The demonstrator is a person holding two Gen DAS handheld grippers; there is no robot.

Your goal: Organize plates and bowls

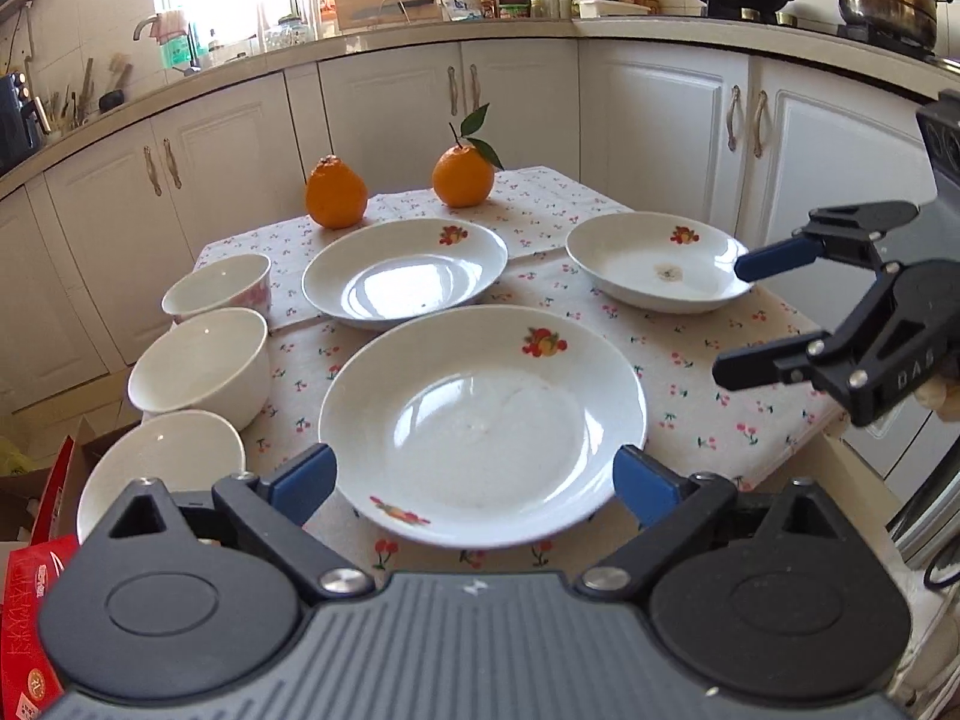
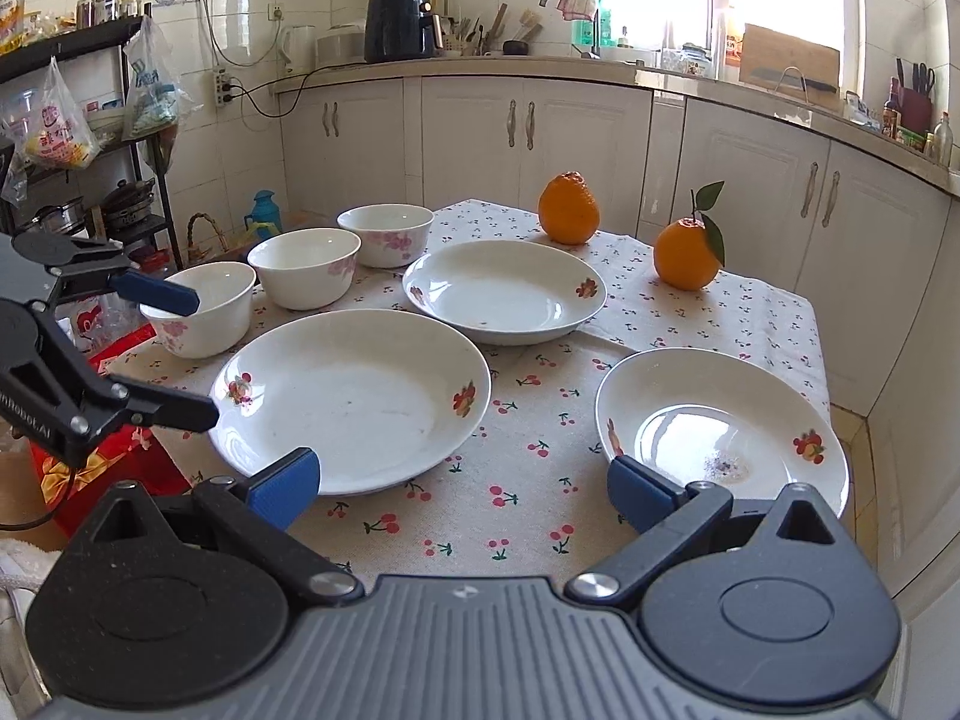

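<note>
Three white plates with fruit prints lie on the cherry-print tablecloth (image 2: pixel 528 480): a near plate (image 1: pixel 480 420) (image 2: pixel 354 396), a far plate (image 1: pixel 405 273) (image 2: pixel 504 291) and a right plate (image 1: pixel 657 261) (image 2: pixel 720 426) with a stain in it. Three white bowls (image 2: pixel 204 306) (image 2: pixel 303 273) (image 2: pixel 387 234) stand in a row along the left edge. My left gripper (image 1: pixel 474 486) (image 2: pixel 198 354) is open, its blue pads on either side of the near plate's front rim, gripping nothing. My right gripper (image 2: pixel 462 492) (image 1: pixel 744 312) is open and empty, low over the cloth between the near and right plates.
Two oranges (image 2: pixel 569 207) (image 2: pixel 687 252) sit at the table's far side. White cabinets and a cluttered counter ring the table. A red box (image 1: pixel 36 600) and cartons sit on the floor to the left. A shelf rack (image 2: pixel 90 120) with hanging bags stands further left.
</note>
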